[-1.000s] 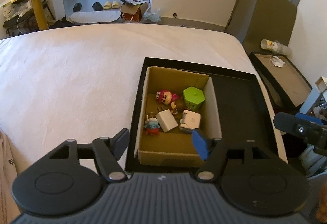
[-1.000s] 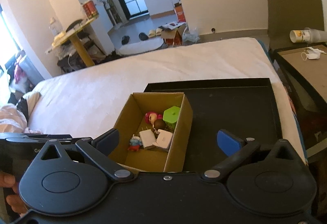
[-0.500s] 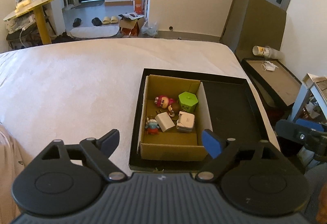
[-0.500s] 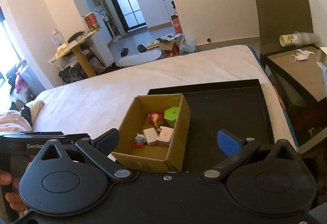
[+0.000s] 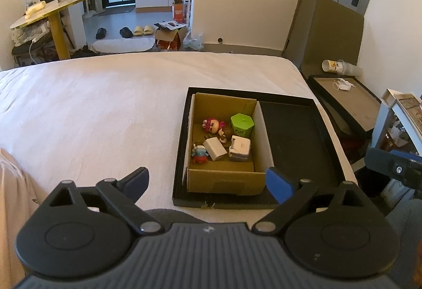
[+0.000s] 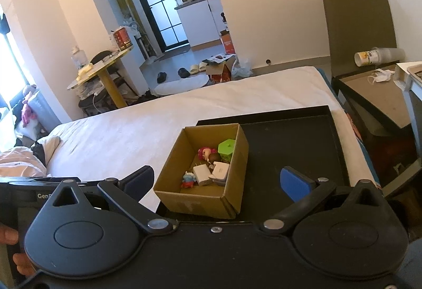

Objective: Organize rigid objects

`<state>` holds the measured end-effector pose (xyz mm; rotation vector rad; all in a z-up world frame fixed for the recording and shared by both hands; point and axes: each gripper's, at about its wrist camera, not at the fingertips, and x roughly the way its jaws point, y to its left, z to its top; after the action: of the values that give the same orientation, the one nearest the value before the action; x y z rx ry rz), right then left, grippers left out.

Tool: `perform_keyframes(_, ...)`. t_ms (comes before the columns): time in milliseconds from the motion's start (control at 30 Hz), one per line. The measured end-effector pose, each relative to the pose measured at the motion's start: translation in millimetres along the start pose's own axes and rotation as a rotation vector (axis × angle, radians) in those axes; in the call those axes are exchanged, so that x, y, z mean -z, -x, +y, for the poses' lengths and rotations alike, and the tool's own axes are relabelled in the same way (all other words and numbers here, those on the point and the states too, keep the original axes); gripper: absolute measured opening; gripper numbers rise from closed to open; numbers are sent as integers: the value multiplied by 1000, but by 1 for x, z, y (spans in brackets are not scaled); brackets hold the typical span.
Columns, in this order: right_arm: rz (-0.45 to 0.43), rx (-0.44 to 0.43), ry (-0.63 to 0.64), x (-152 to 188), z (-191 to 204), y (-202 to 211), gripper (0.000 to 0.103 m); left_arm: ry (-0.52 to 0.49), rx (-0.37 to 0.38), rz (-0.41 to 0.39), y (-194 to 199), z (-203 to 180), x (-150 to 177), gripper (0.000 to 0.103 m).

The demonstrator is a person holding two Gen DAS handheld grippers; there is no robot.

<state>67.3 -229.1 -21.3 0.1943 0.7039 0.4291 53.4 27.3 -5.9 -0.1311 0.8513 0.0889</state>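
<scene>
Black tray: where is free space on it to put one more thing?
The black tray is bare right of the cardboard box, up to its right rim. The box is crowded at the middle and back; only its near strip is free.

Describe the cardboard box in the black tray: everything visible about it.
The cardboard box is a small open-topped brown carton, apparently plain corrugated board, with a paler inner face on its right wall. It sits upright in the left part of the black tray, which lies on the white bed. Inside lie a green hexagonal container, a pink figurine, a white charger, a white block and a small blue-and-red figurine. Neither hand-held gripper touches it.
</scene>
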Motion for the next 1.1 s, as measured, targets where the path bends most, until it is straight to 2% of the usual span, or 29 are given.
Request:
perform_keyframes(300,-20,32,7,10,7,25,103,-27,4,-2,15,0,15,100)
perform_keyframes(467,-38,74,22,11,12,36,103,-15,13,-34,31,2,17,103)
perform_keyframes(633,-51,52,-7,12,12,44,103,12,26,-43,43,6,20,103)
perform_keyframes(1100,-49,80,22,16,21,51,103,-30,50,-74,63,-2,24,103)
